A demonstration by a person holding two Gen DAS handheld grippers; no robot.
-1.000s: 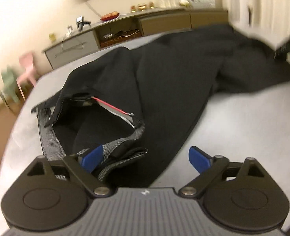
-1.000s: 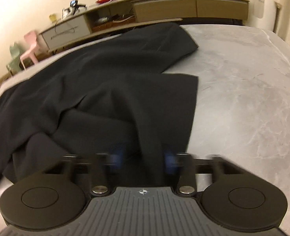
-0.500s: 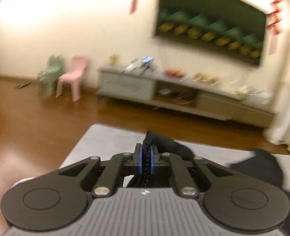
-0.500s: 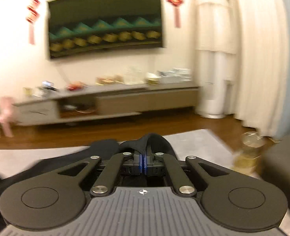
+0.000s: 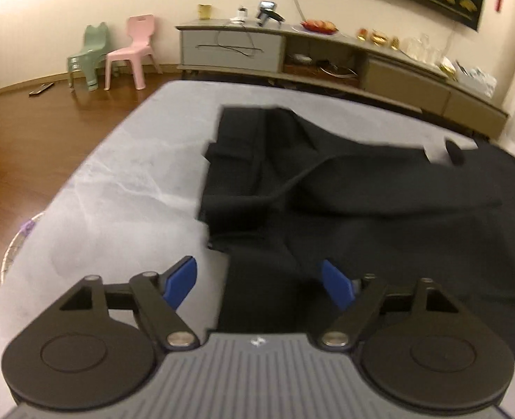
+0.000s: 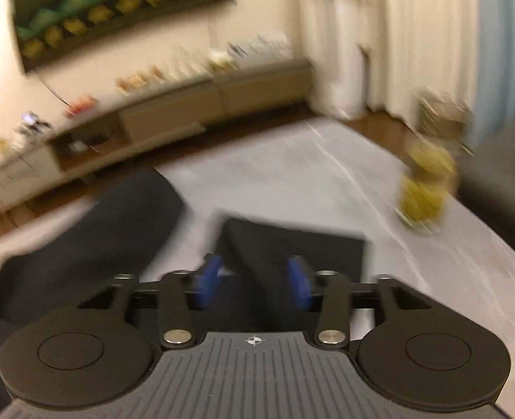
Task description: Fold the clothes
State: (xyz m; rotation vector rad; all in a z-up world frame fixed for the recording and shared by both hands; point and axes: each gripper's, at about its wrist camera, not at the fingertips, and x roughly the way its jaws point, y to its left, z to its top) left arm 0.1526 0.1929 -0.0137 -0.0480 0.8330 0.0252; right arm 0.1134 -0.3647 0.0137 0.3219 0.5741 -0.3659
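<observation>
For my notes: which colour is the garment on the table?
Plain black garment, clearest in the left wrist view.

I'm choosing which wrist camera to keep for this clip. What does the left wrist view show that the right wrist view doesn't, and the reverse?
Only the left wrist view shows the pink chair and green chair by the wall, the wood floor beside them, and the black garment's folded edge with its creases, sharply.

Only the right wrist view, which is blurred, shows the white curtains and a yellowish object beyond the table.

Both show the grey table, the garment, the long sideboard, the wall picture, and open jaws: left gripper, right gripper, both just opened.
</observation>
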